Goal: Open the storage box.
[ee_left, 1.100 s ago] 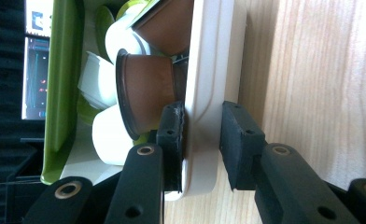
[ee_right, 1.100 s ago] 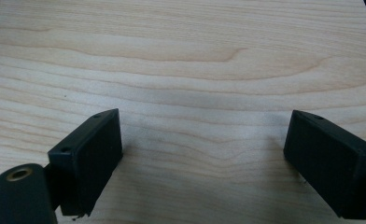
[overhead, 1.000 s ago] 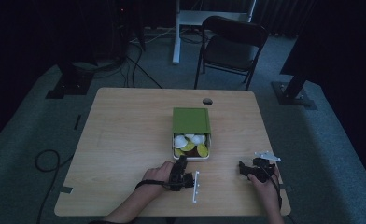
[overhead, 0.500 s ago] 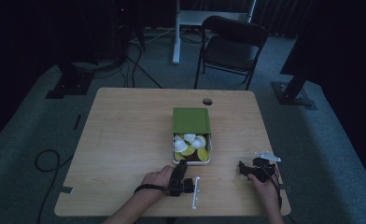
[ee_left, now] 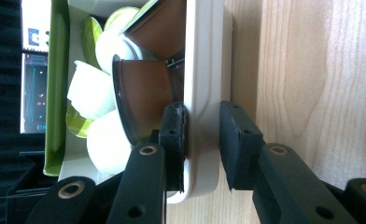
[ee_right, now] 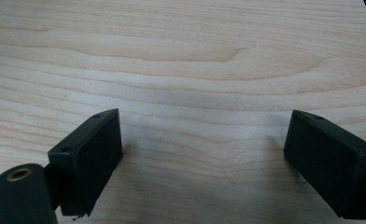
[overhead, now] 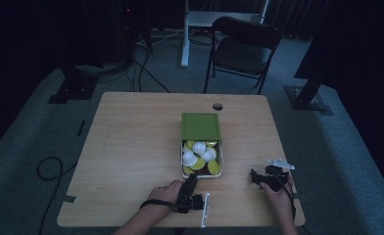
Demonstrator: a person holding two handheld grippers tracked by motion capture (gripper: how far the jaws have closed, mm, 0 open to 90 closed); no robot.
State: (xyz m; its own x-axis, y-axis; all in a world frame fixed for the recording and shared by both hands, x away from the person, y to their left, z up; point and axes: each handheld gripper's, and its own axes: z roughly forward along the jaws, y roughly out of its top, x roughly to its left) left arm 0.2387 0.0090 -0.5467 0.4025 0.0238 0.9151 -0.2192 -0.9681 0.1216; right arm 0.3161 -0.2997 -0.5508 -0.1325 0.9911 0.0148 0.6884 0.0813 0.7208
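While the left gripper (ee_left: 203, 140) clamped the white wall of the tray (ee_left: 204, 70), one pad inside against a brown pod (ee_left: 144, 93) and one outside, that tray (overhead: 221, 161) of pods sat near the table's (overhead: 131, 147) middle, toward the near edge, under a green lid (overhead: 200, 126). By the near right corner, the right gripper (overhead: 255, 177) rested with fingers (ee_right: 90, 158) wide, nothing between them.

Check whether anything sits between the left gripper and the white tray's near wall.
Nothing visible does. The left gripper straddles the near wall of the white tray, one jaw inside beside a brown capsule, the other outside over the table. The inside pad meets the wall; a thin gap shows at the outside pad.
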